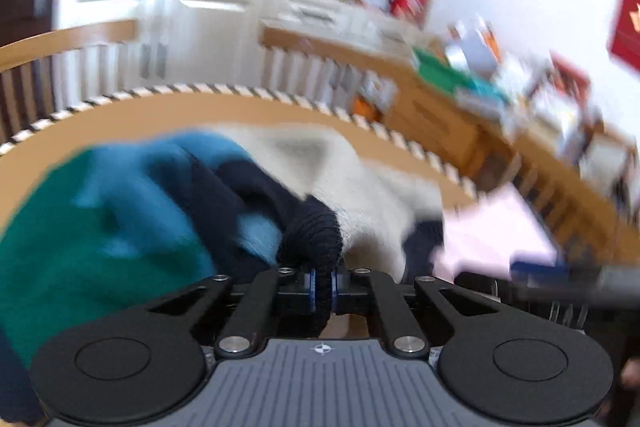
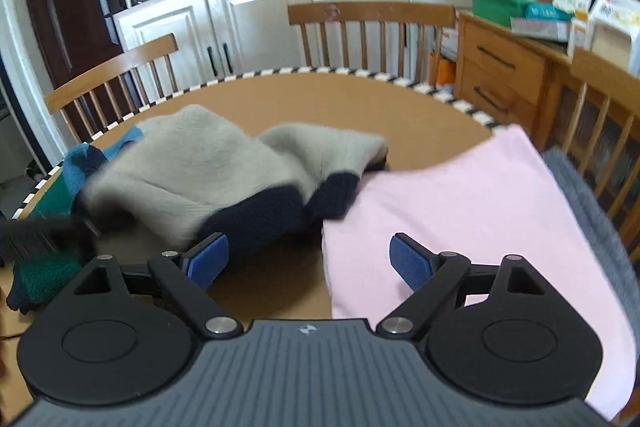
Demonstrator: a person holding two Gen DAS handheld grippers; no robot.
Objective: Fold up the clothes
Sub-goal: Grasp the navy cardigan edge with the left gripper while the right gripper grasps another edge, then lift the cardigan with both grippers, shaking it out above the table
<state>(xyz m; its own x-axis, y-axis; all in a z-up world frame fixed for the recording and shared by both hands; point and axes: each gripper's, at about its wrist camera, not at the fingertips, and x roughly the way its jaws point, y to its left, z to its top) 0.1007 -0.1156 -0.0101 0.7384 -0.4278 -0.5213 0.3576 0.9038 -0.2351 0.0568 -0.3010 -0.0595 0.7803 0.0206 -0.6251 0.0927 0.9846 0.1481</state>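
Left hand-held gripper [image 1: 323,289] pinches sweater cuff [image 1: 316,231].

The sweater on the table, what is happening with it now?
A person is folding clothes with two handheld grippers. The left gripper is shut on the navy cuff of the sweater. The right gripper is open above the table, holding nothing, beside a folded pink garment.

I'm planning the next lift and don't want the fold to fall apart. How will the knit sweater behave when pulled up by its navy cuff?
Probably floppy: the sweater lies slumped in soft humps on the table. Likely stretchy, since the left gripper pinches only the ribbed navy cuff. Its thick knit suggests some weight, so it may sag and drag.
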